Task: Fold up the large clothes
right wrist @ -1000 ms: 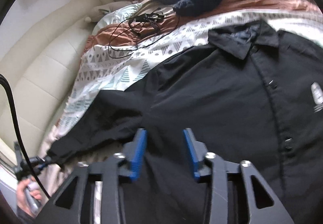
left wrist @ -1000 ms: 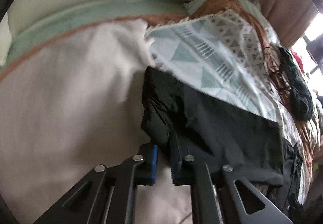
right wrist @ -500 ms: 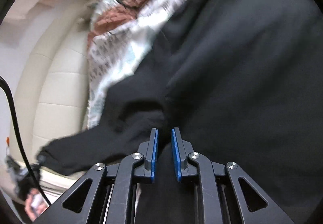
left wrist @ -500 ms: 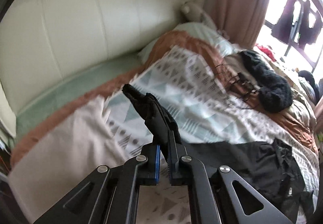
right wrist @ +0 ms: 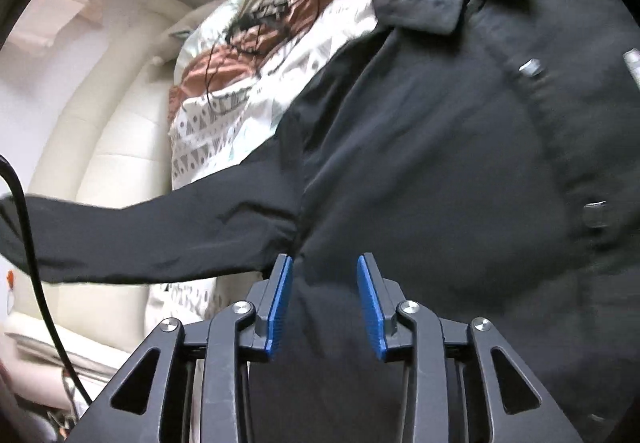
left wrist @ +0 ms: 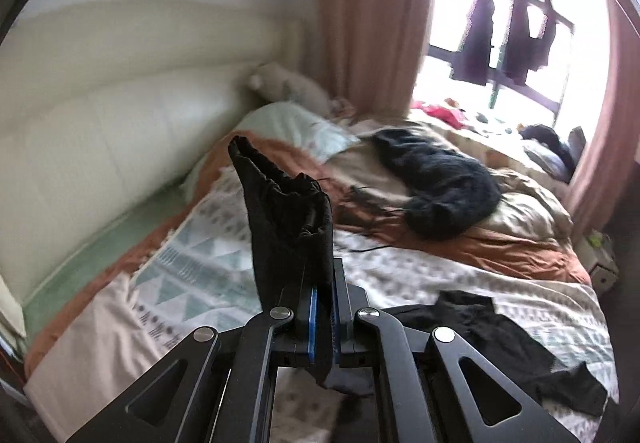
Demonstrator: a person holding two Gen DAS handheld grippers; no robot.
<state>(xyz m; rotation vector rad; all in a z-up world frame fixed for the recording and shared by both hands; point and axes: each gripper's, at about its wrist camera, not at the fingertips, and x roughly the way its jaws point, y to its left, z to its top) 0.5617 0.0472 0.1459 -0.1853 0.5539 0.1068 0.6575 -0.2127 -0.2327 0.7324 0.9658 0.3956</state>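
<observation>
while opening, right tongs [right wrist: 324, 303] over shirt [right wrist: 440, 163]

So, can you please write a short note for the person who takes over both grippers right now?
Left gripper: shut on the cuff end of the sleeve, lifted above the bed.
Right gripper: jaws opening, hovering at the armpit seam of the black shirt; cloth is behind the gap, but the pads do not press on it.
The shirt lies front up, buttoned, collar away from you, on the patterned blanket.
Done: one sleeve picked up.
Left: probably fold this sleeve across the chest, then the other side, then the body.
</observation>
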